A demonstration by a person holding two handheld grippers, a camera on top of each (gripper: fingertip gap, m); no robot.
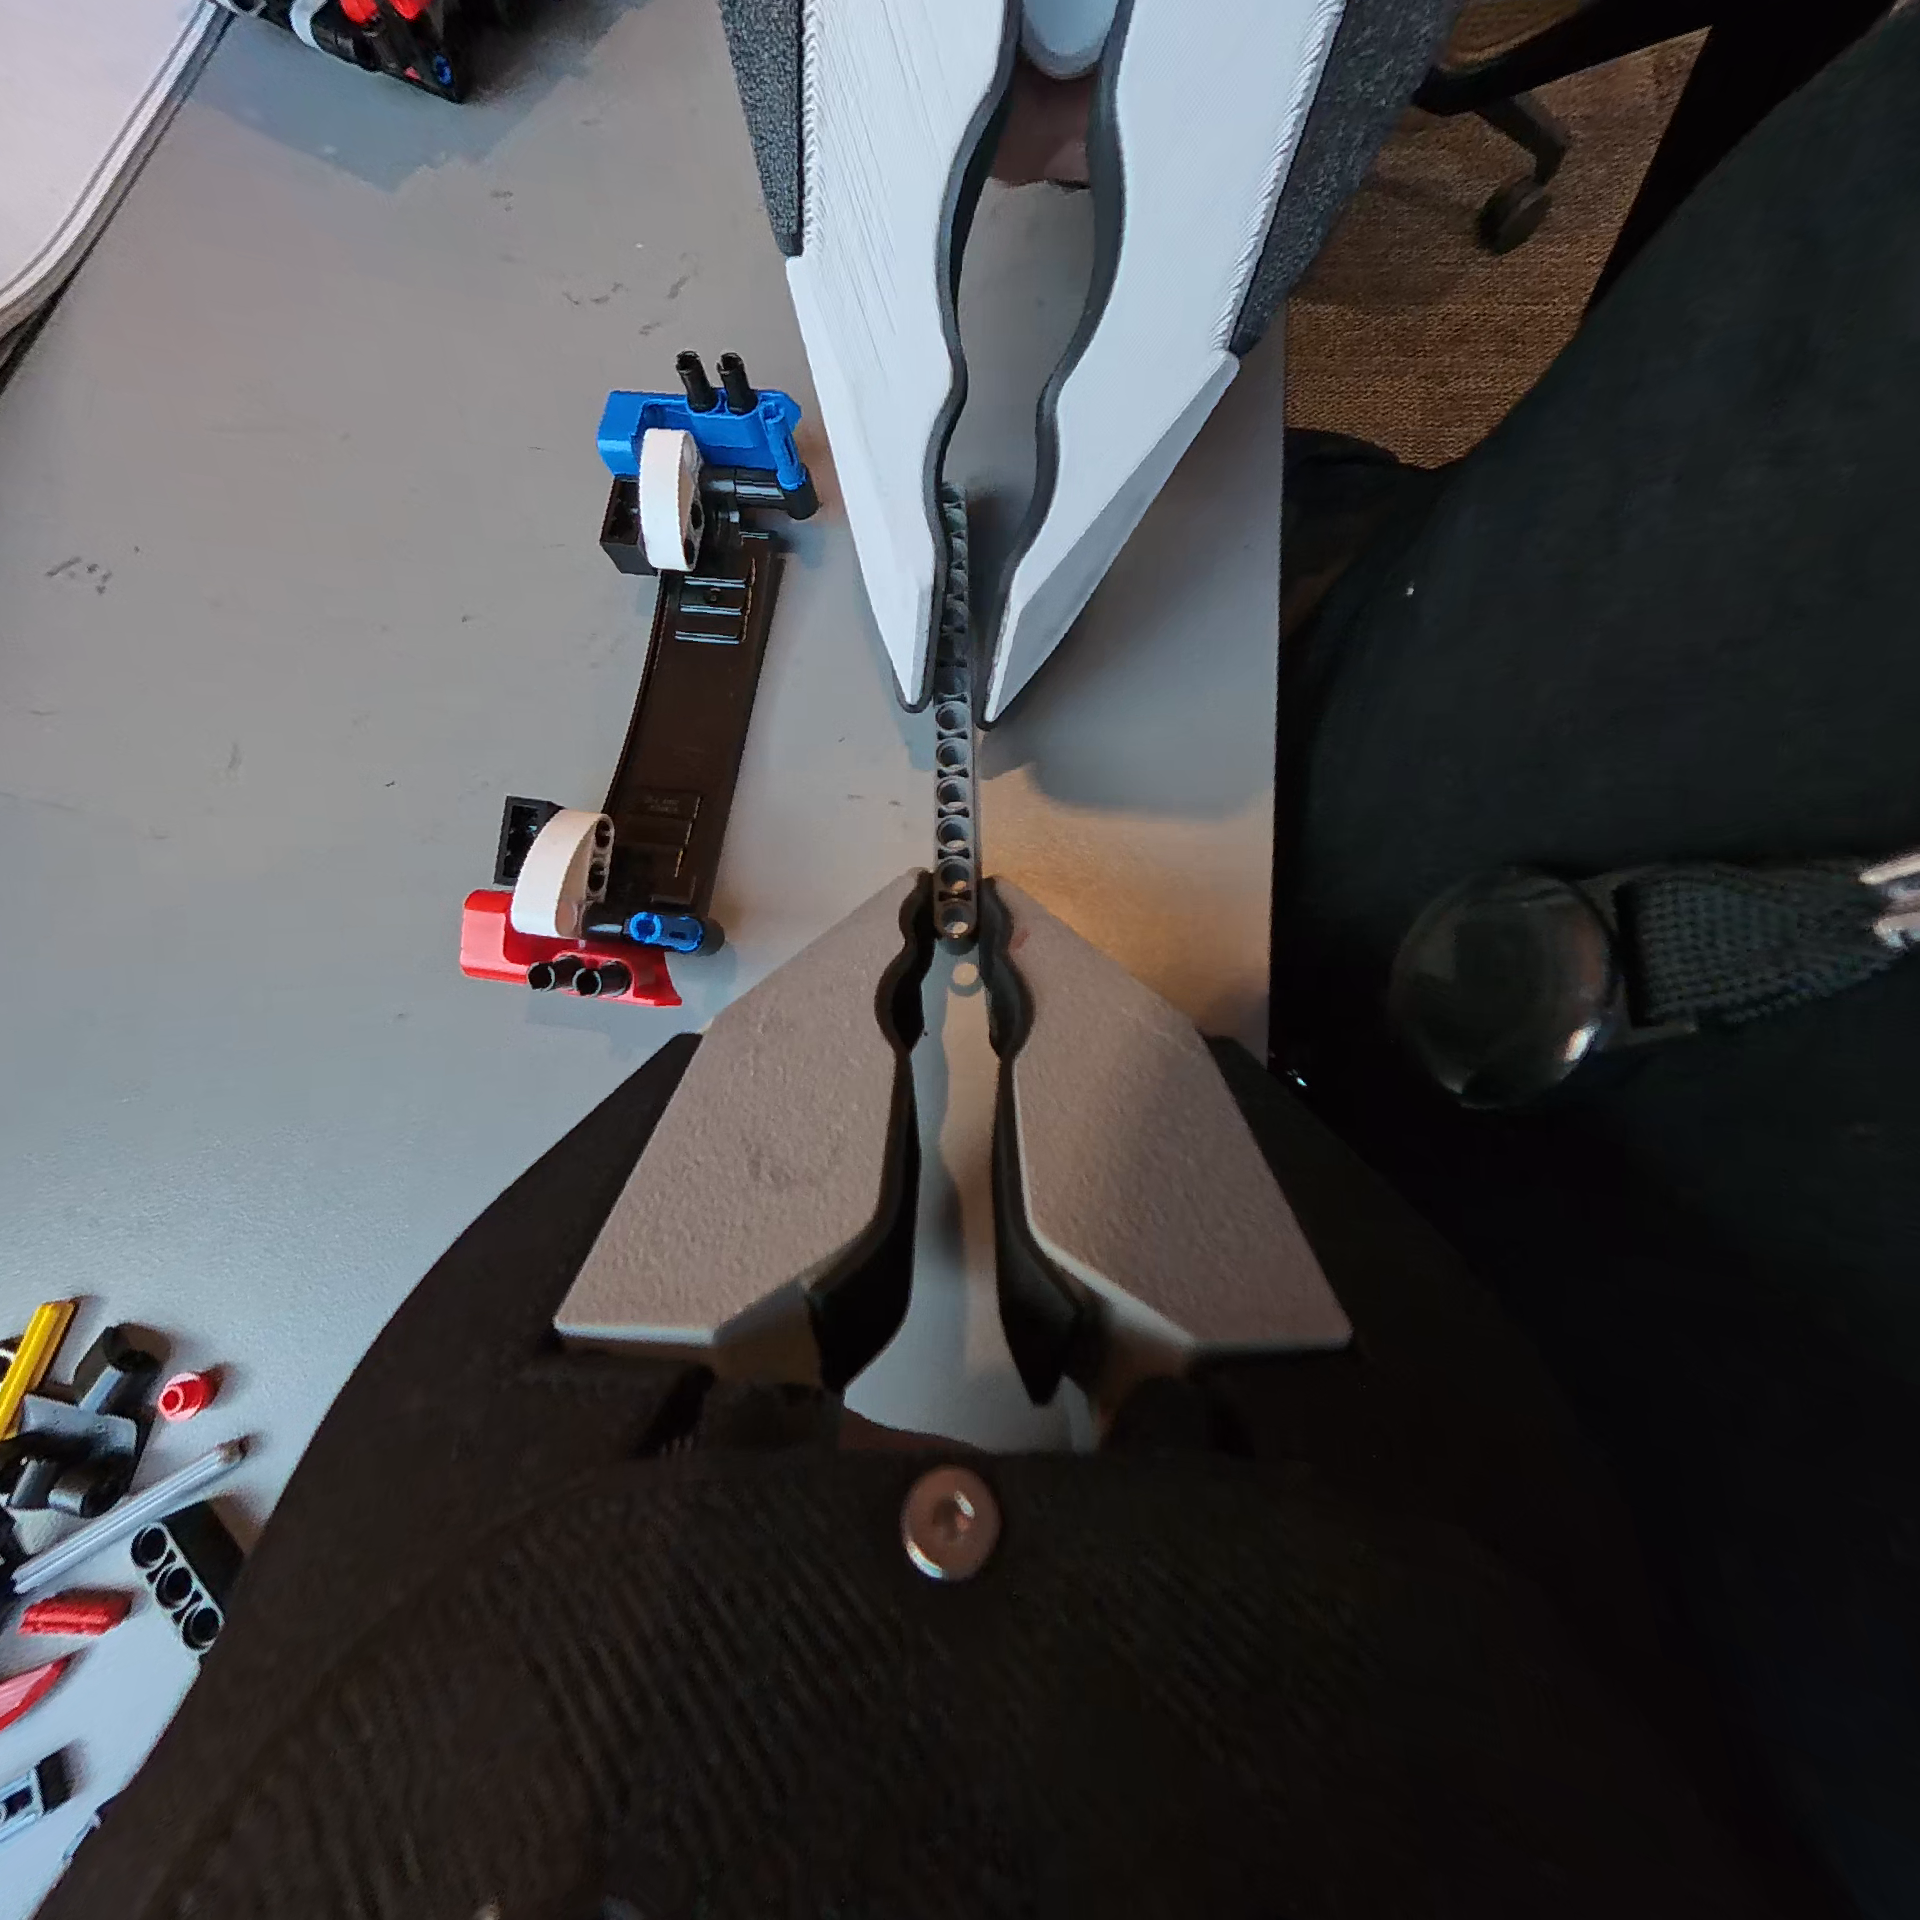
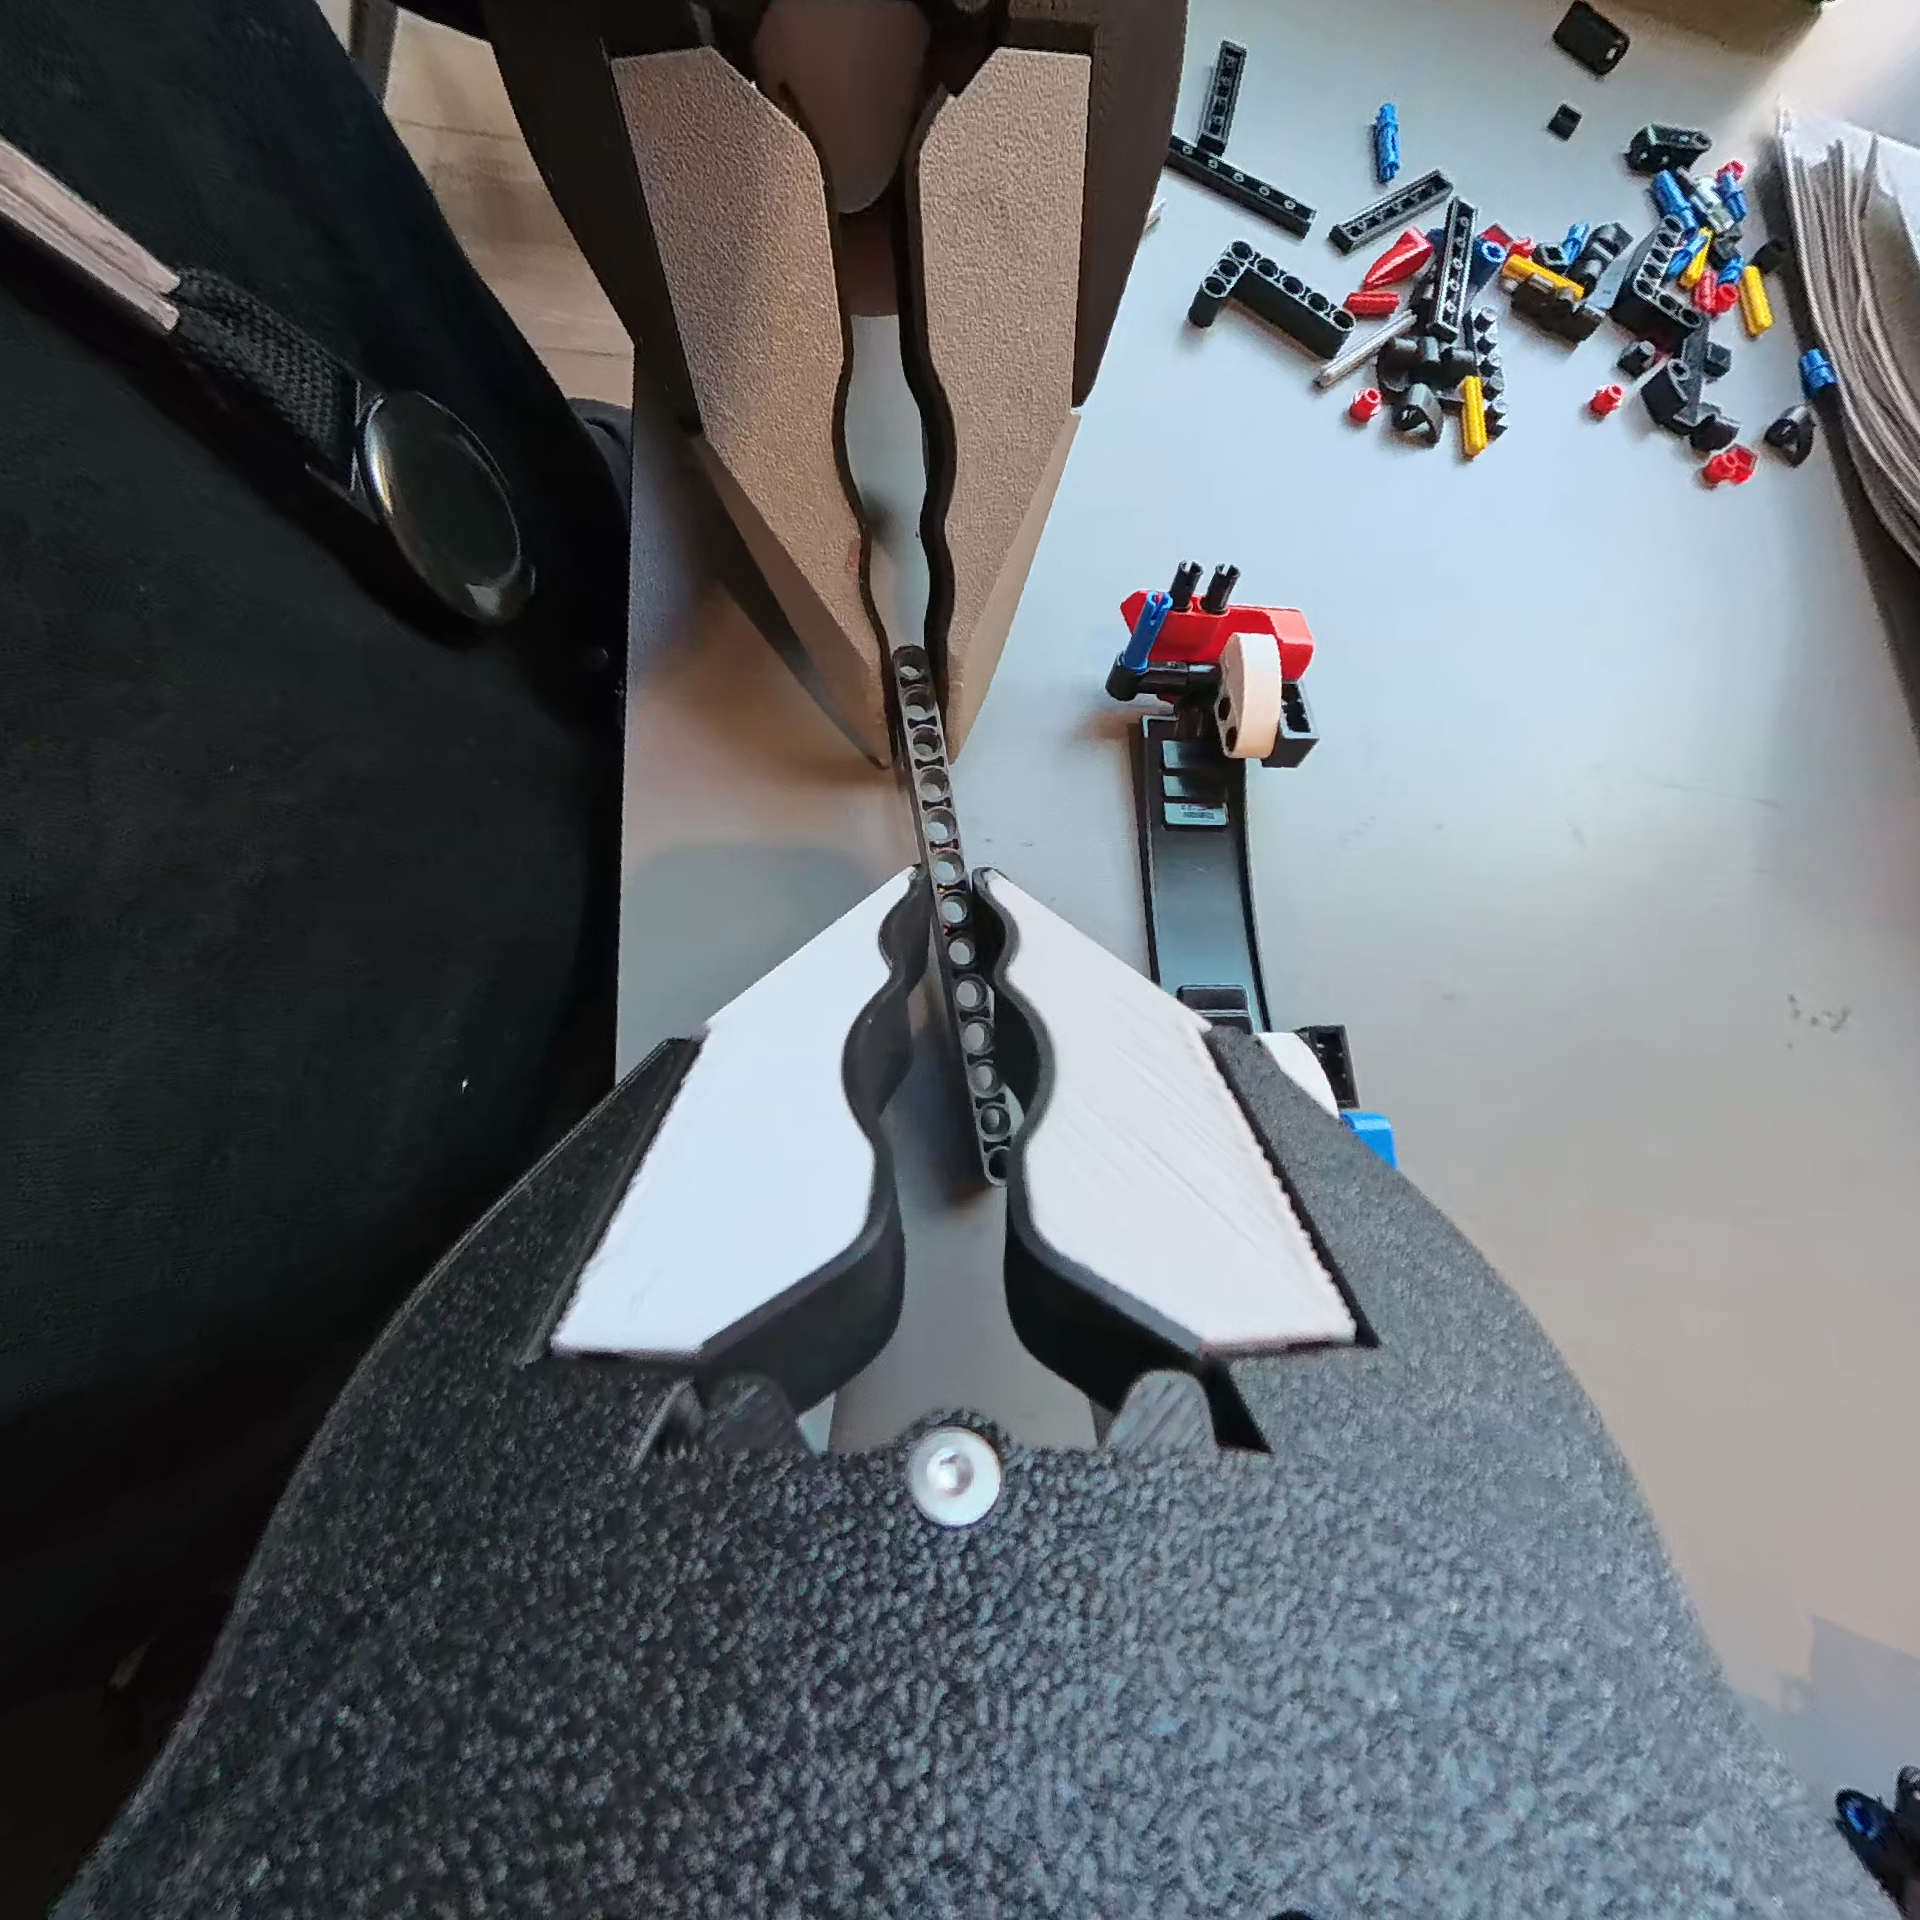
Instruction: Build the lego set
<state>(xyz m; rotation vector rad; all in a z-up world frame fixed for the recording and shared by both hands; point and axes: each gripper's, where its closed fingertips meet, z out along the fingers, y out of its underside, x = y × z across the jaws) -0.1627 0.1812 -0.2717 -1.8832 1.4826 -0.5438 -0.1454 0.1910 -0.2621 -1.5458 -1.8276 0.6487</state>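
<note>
Left wrist view: both grippers (facing) clamp beam point(image 1: 954, 790) near table edge point(image 1: 1276, 727).

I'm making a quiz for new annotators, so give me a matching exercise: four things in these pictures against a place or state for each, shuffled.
Things:
1. long black beam
2. black curved assembly
3. loose parts pile
4. left gripper

Place or state:
A. scattered on the table's far side in the right wrist view
B. lying on the table, ungripped
C. shut on one end of the beam
D. held off the table between both grippers

Pairs: 1-D, 2-B, 3-A, 4-C
</note>
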